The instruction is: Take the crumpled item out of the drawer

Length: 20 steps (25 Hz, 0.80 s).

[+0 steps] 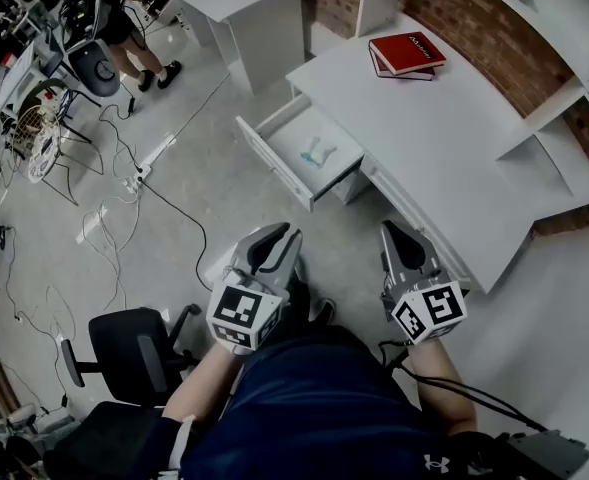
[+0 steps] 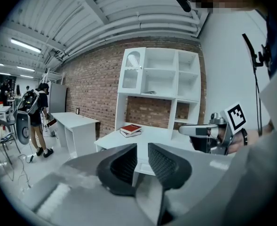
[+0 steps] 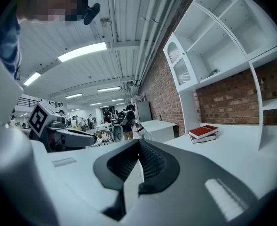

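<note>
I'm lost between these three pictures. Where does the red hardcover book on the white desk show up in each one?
Head view: the red hardcover book lies upper right, on the white desk.
Left gripper view: the book is near the centre, slightly below the middle.
Right gripper view: the book is right of centre, slightly below the middle.
Shared landmark: the red brick wall behind the desk.

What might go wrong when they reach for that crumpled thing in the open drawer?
The crumpled item is small and lies low inside the drawer, so a gripper coming in may knock the front wall or pinch air. The right gripper looks shut; it would have to open first.
</note>
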### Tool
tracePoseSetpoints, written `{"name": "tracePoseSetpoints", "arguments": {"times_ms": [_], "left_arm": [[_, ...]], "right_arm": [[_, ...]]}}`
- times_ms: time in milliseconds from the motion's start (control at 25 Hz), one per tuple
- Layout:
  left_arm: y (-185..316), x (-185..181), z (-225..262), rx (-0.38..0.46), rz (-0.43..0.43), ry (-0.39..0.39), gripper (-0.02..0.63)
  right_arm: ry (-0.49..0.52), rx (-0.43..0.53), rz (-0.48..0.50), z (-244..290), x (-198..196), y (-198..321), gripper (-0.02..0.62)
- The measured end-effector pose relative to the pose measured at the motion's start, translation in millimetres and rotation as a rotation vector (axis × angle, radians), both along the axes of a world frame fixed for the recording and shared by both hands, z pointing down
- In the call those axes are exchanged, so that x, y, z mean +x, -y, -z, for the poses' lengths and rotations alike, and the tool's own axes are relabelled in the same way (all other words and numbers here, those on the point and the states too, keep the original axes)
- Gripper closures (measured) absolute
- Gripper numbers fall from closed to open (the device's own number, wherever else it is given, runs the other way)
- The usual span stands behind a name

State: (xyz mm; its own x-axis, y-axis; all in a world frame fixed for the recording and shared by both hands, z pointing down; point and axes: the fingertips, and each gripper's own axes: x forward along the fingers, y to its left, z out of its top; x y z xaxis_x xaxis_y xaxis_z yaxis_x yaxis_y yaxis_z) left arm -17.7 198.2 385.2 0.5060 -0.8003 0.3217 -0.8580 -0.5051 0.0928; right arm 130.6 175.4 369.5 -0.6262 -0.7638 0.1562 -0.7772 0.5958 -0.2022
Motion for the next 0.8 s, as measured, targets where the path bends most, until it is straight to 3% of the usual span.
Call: {"name": "tracePoseSetpoints", "arguments": {"times_ms": [800], "left_arm": [[146,-47,-29,-0.065,-0.116,-0.052,0.526]], "right_arm": [[-0.055,-0.093,-0.121,-18,-38,123,0.592]]}}
